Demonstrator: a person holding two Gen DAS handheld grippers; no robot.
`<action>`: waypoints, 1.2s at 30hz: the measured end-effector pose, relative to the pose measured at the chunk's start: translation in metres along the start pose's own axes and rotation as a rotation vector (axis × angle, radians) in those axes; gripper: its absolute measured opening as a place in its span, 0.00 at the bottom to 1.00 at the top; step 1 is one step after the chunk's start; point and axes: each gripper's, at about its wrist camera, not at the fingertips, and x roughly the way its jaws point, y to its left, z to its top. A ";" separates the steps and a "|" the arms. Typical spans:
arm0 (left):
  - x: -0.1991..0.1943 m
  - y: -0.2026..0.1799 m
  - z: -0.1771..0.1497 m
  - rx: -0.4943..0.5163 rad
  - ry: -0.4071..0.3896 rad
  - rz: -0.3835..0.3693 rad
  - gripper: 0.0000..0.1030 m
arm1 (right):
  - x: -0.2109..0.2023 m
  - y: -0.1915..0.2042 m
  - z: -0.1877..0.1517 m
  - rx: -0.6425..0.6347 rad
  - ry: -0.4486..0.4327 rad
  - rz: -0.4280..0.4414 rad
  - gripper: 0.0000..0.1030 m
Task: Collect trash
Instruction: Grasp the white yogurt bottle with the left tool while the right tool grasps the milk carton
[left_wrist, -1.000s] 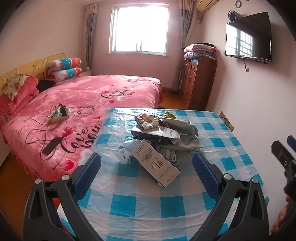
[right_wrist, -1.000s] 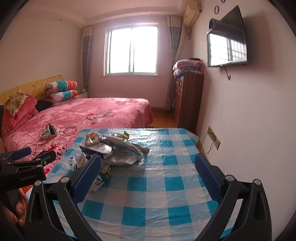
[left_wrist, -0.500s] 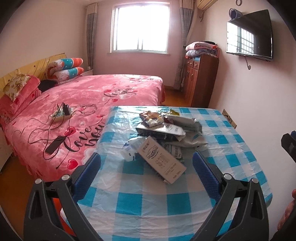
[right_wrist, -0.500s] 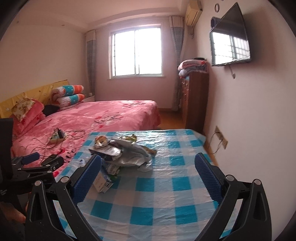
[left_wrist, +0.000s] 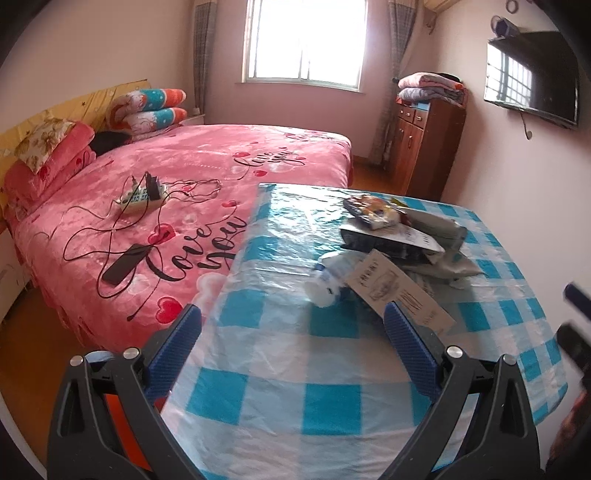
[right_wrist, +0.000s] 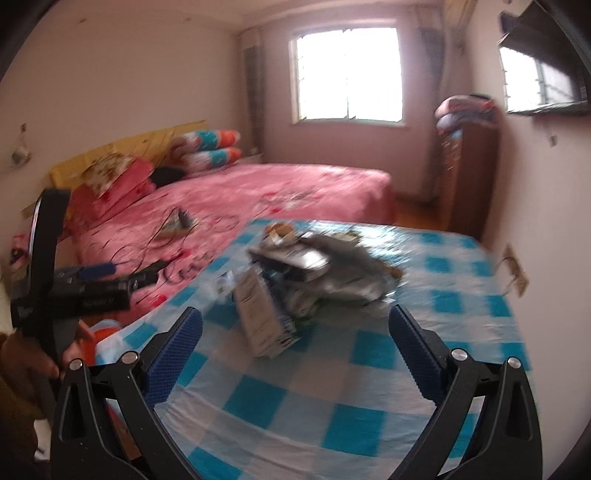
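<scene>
- The trash pile (left_wrist: 399, 240) lies on the far half of the table (left_wrist: 295, 369), which wears a blue-and-white checked cloth under clear plastic.
- The left gripper (left_wrist: 291, 332) hangs over the table's near edge, spread wide with nothing between its blue pads (left_wrist: 173, 343); the pile sits ahead of it and off to its right.
- A white printed box (left_wrist: 402, 291) sticks out of the pile toward the left gripper, its near corner passing behind the right-hand pad in that view.
- A crumpled plastic bottle (left_wrist: 328, 277) lies just beside the box, on its left.
- The right gripper (right_wrist: 295, 347) is likewise released and empty, above the near part of the table; the box (right_wrist: 262, 317) lies just ahead, between its two fingers in that blurred view.
- A pink bed (left_wrist: 184, 184) stands beside the table, with a power strip (left_wrist: 138, 195) and cables on it.
</scene>
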 end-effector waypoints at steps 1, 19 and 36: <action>0.003 0.002 0.001 -0.004 0.002 -0.001 0.96 | 0.013 0.005 -0.002 -0.014 0.025 0.012 0.96; 0.111 0.006 0.021 0.075 0.145 -0.284 0.96 | 0.140 0.035 -0.009 -0.131 0.192 0.022 0.84; 0.200 0.007 0.048 0.027 0.305 -0.431 0.89 | 0.180 0.039 -0.018 -0.225 0.228 -0.013 0.67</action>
